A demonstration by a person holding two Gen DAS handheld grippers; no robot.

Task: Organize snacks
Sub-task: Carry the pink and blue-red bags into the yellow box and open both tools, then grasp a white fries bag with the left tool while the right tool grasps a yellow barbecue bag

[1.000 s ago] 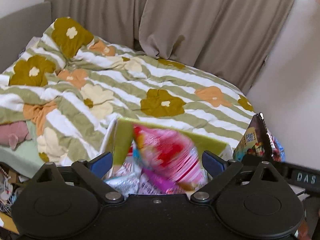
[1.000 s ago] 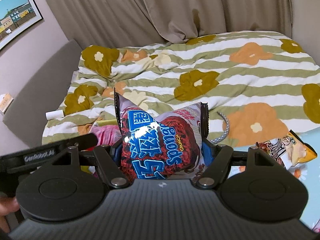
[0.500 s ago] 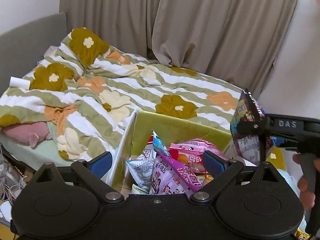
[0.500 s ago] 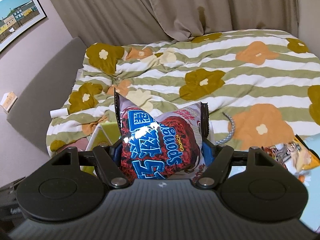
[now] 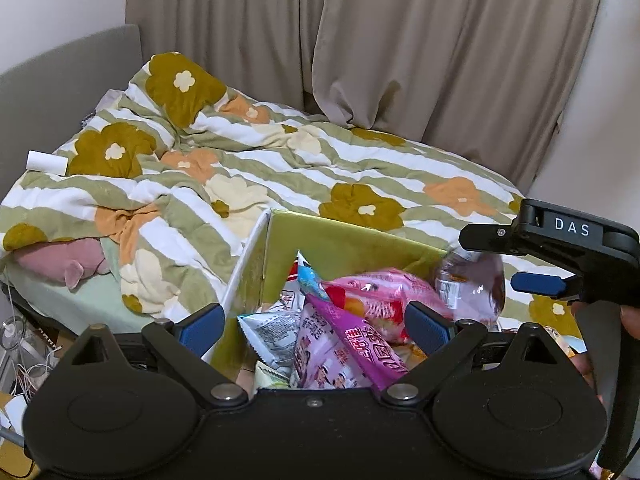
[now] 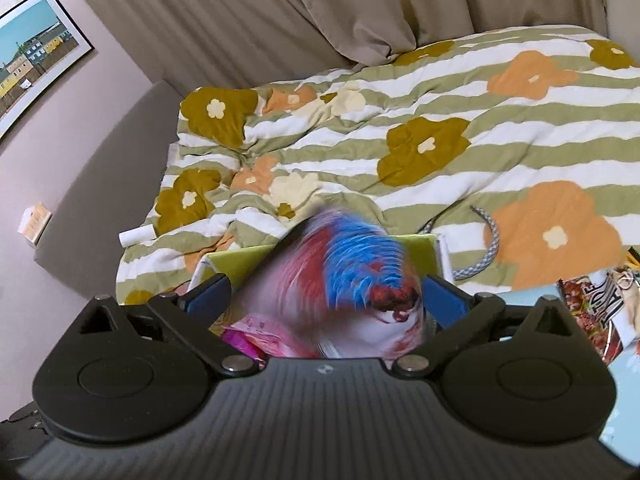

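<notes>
Snack bag [image 6: 340,280] is a blur above the green box [image 5: 348,240], so its long axis can't be told. R gripper [image 6: 326,296] jaws are opening wide, bag between but not pressed. L gripper [image 5: 316,324] jaws wide apart, w/ nothing held.

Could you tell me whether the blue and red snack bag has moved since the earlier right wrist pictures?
Yes. The snack bag has left the opening right gripper and tips down, blurred, toward the green box, with the floral duvet behind.
</notes>
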